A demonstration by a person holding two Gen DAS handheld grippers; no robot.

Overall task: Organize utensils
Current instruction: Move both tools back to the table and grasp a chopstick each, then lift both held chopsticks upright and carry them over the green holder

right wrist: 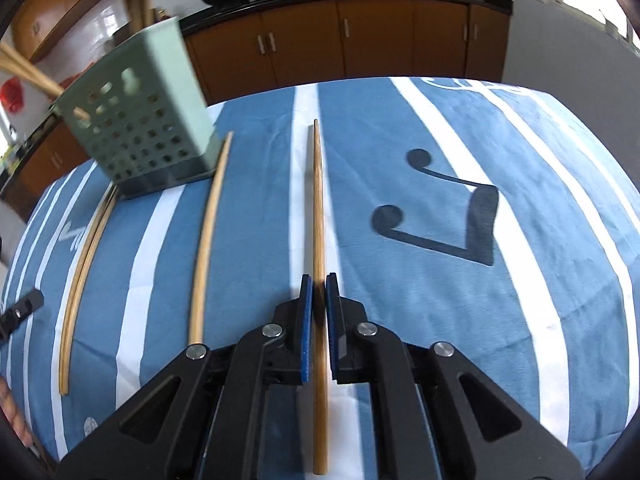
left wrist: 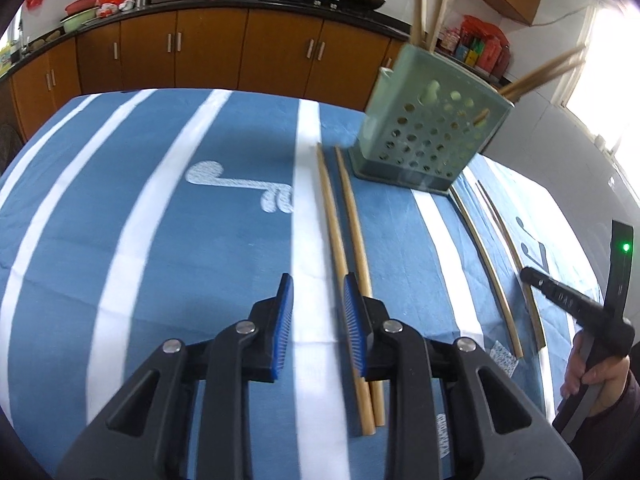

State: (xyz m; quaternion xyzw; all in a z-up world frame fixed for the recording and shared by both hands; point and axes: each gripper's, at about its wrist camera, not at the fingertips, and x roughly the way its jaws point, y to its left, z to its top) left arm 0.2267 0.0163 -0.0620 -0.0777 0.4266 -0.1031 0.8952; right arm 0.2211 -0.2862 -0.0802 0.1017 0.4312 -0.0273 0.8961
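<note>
Right hand-held gripper [right wrist: 319,280] is clamping one chopstick [right wrist: 318,200]; left hand-held gripper [left wrist: 317,280] is standing apart beside a pair of chopsticks [left wrist: 344,232].

The clamped chopstick is lying lengthwise on the blue-and-white striped cloth [right wrist: 440,300] covering the tabletop, its thick end running back under the blue pads [right wrist: 307,320], which are pressing on it from both sides. A second single chopstick [right wrist: 208,232] is lying to its left, near the green perforated holder [right wrist: 140,132], which is standing on the cloth with more chopsticks leaning out of its top. In the left wrist view the holder [left wrist: 424,132] is sitting just beyond the pair's far tips; the pair is lying beneath the right pad [left wrist: 354,320], with nothing gripped between the parted pads. A hand [left wrist: 596,376] is gripping the other tool's handle at the right edge. Brown kitchen cabinets [left wrist: 208,48] are standing behind the tabletop.
</note>
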